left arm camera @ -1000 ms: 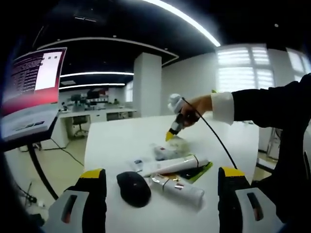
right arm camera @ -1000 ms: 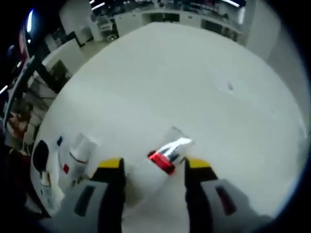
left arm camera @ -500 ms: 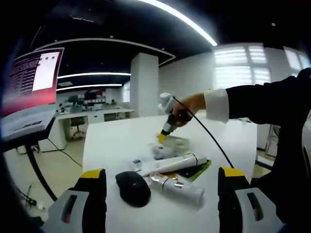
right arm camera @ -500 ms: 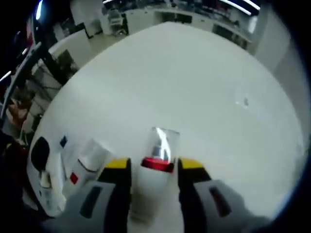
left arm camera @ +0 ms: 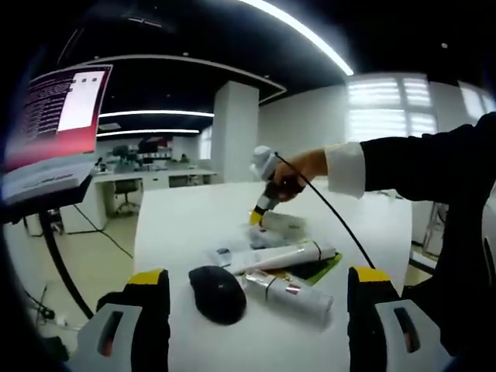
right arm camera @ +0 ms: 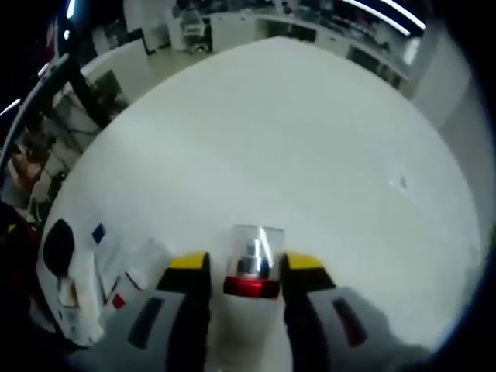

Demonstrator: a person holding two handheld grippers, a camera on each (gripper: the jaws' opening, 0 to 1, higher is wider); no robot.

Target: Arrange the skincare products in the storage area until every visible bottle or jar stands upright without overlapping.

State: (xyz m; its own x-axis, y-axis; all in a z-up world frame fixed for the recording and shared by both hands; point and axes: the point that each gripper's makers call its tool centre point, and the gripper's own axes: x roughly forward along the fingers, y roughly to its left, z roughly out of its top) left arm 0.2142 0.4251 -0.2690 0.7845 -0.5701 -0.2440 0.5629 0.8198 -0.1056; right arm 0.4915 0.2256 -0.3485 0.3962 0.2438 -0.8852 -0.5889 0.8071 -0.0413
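Clamping a bottle [right arm camera: 249, 271] in the right gripper [right arm camera: 239, 267] mid-desk [right arm camera: 310, 147]; left gripper [left arm camera: 256, 298] apart; could topple if released tilted.

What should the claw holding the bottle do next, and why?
Probably lower the bottle straight down until its base rests on the bare white table, then open. The right claw grips it about upright, clear cap on top, away from the tubes lying nearby.
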